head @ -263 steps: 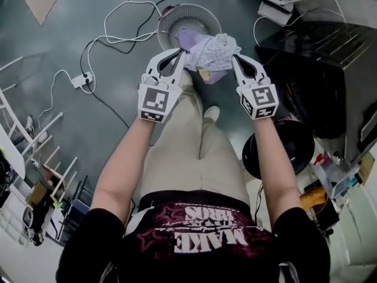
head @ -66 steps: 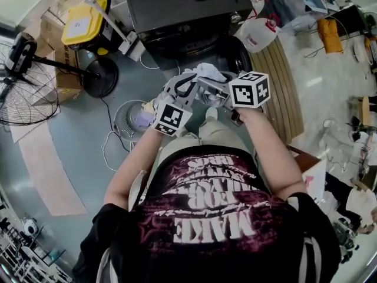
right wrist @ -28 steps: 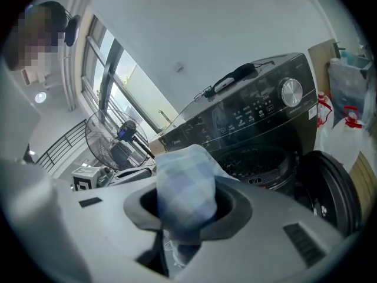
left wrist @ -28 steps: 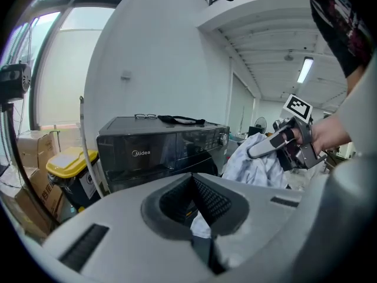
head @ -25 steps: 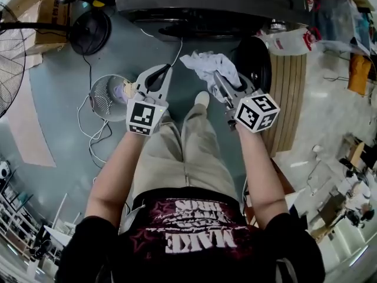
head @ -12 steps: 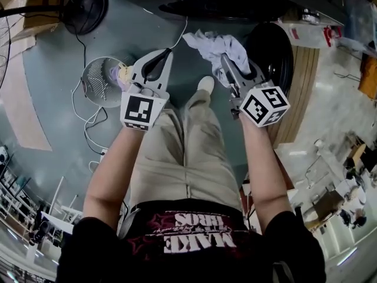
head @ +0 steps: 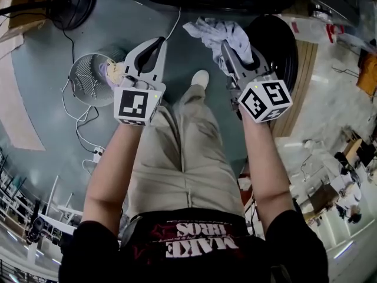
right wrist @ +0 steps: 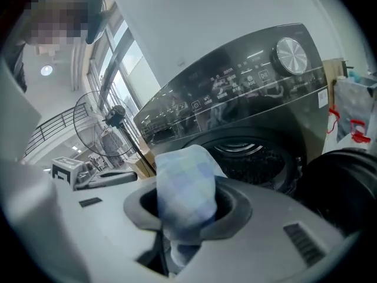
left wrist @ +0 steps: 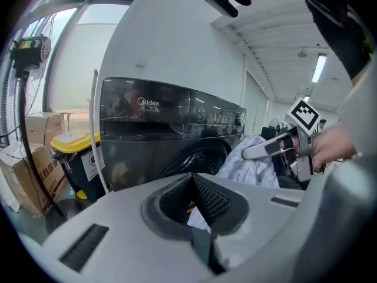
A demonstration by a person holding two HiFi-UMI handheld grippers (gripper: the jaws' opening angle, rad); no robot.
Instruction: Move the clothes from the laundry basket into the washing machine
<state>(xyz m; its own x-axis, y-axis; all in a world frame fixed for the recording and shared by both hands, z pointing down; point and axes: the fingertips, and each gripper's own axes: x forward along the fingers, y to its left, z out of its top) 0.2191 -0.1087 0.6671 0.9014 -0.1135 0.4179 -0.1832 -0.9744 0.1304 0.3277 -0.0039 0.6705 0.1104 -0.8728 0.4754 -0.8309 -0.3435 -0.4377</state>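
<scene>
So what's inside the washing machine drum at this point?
Only the bare perforated wall of the drum shows; no clothes there. Its lower part is covered by the checked cloth gripped in the right tongs.

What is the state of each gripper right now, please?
Left gripper: closed, holding nothing.
Right gripper: closed on the pale checked cloth.
</scene>
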